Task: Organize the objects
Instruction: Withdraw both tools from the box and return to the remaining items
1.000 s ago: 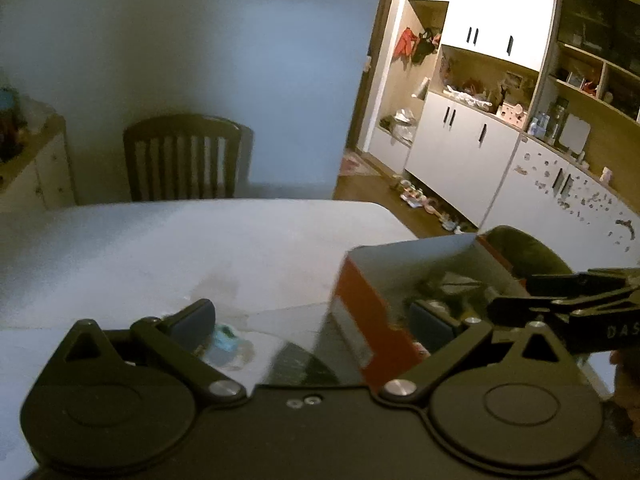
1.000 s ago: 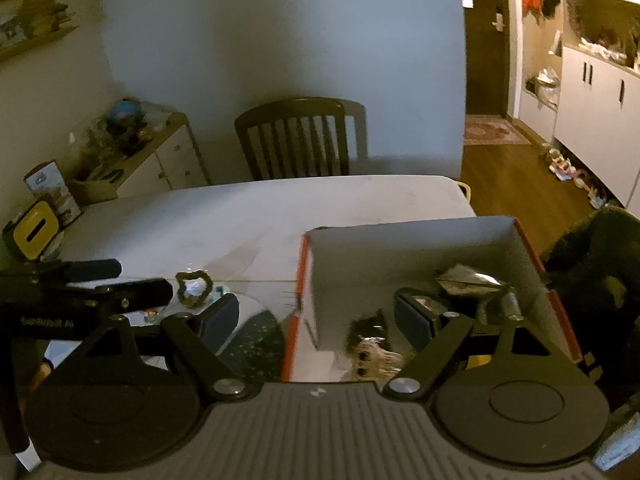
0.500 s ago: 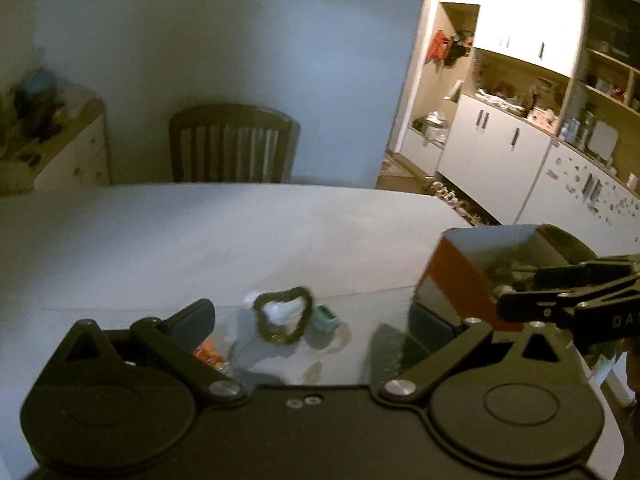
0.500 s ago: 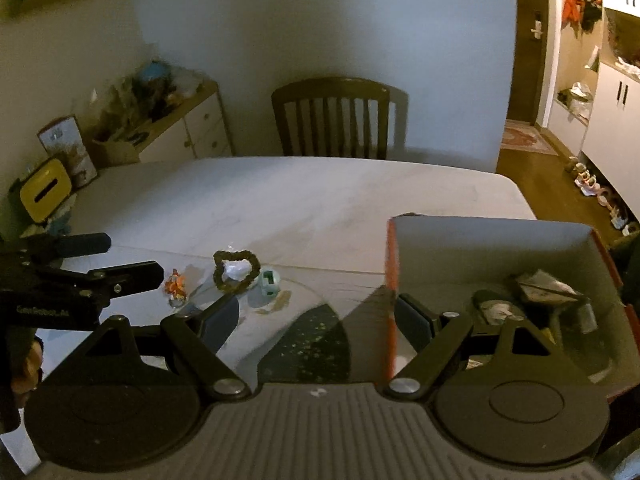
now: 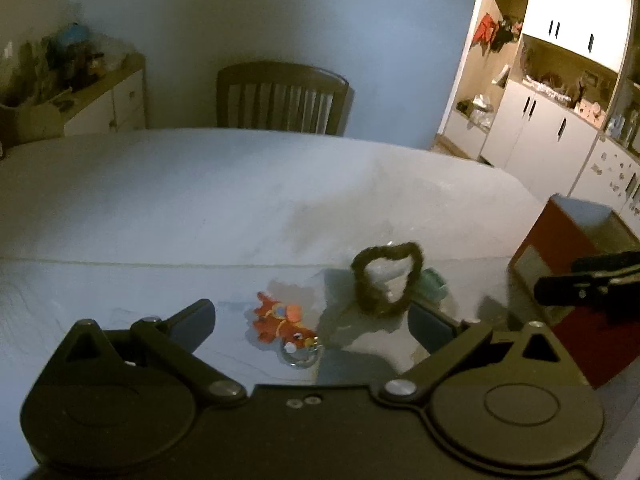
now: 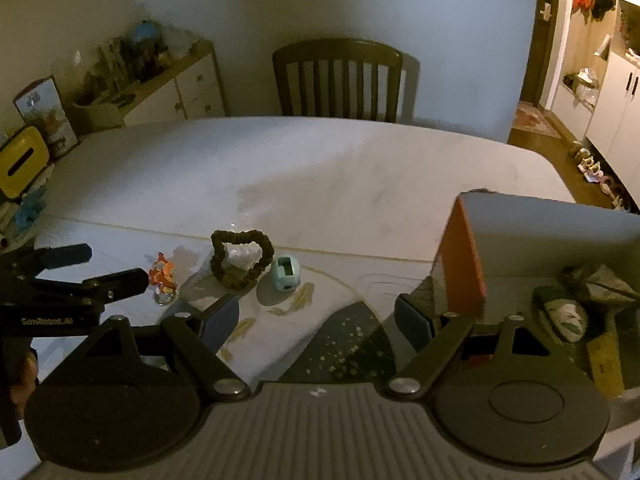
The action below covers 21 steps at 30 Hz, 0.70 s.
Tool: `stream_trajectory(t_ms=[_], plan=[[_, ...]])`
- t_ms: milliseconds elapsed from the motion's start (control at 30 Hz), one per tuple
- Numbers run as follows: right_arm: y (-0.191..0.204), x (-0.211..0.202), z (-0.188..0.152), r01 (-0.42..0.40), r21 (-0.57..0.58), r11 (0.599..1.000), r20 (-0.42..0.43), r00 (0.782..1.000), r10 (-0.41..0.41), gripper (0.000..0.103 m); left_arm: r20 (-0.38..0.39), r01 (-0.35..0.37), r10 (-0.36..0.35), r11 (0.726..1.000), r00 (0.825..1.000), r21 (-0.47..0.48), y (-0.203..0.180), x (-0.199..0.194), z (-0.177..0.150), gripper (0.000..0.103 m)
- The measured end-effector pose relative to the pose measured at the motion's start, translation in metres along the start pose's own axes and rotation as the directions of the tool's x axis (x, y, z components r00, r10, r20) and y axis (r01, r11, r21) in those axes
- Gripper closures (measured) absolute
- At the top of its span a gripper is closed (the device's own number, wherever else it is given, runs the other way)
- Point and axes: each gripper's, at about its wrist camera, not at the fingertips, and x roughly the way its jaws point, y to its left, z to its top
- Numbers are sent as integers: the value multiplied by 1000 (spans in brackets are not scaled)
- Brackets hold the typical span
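A wide pale tabletop (image 6: 320, 168) fills the room's middle with a slatted wooden chair (image 6: 338, 76) at its far edge, and on its right side sits an open orange-sided cardboard box (image 6: 460, 256) already holding a few odds and ends. Both claws hang over the near edge, the left claw (image 5: 310, 316) and the right claw (image 6: 316, 316) each spread wide with nothing between the pads. Ahead of them lie a dark scrunchie (image 6: 240, 258) looped around a white crumpled scrap, a small mint-green gadget (image 6: 285, 273) just right of it, and a little red toy keychain (image 5: 282, 322) to its left.
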Motion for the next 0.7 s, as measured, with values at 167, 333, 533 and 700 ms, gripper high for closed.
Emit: stream_trajectory(t_ms=[167, 333, 533, 700], plan=[[6, 29, 3, 13, -7, 1000, -29, 999, -13, 18, -21, -15, 16, 1000, 1000, 18, 2, 17, -3, 7], [13, 55, 6, 18, -43, 999, -52, 998, -20, 22, -40, -24, 23, 1000, 999, -11, 6, 30, -5, 11], [17, 85, 10, 21, -70, 997, -84, 996, -27, 29, -61, -32, 30, 999, 998, -28, 9, 41, -8, 17], [17, 104, 11, 14, -85, 996, -106, 994, -23, 38, -67, -41, 38, 999, 997, -37, 11, 44, -9, 23]])
